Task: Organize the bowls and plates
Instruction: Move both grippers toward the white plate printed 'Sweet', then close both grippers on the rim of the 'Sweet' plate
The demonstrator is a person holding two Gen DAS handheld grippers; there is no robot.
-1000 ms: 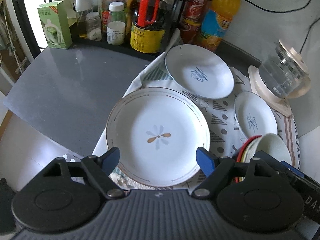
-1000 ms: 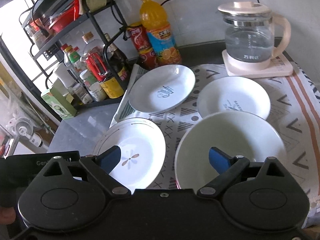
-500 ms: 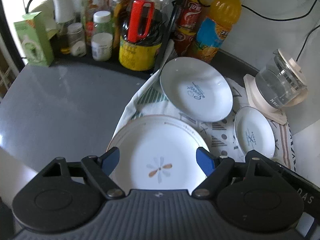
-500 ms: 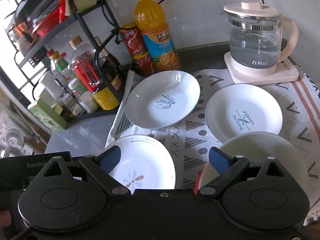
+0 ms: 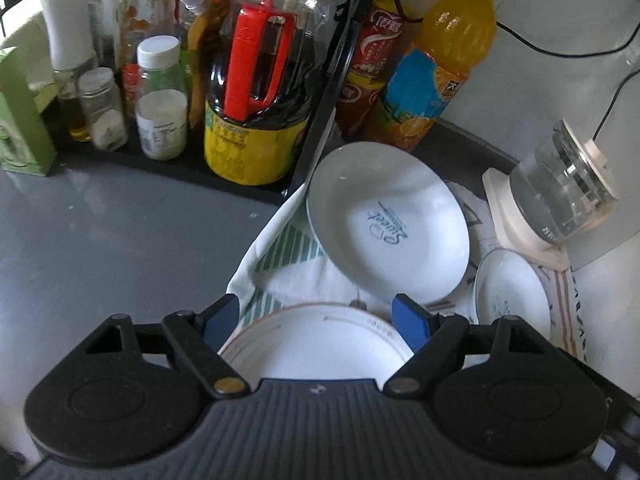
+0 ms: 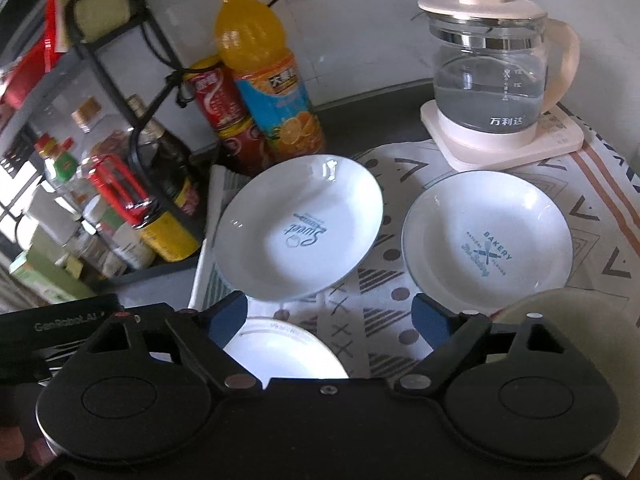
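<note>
At the bottom of the left wrist view, the left gripper [image 5: 316,320] stands wide and holds nothing; the rimmed plate [image 5: 320,344] sits between and below its blue fingers [image 5: 408,320], and only its far edge shows, where 1 second ago the whole plate lay in view. The "Sweet" plate [image 5: 388,220] now fills the frame's middle, larger than before, and the bottles [image 5: 256,92] along the top loom closer. The "Bakery" plate [image 5: 512,292] lies at the right, below the kettle [image 5: 560,196]. In the right wrist view, the right gripper [image 6: 328,316] is also wide and empty. The bowl [image 6: 568,312], which filled the lower right 1 second ago, is now a sliver at the right edge behind the gripper body. All the dishes rest on the patterned cloth [image 6: 380,280].
</note>
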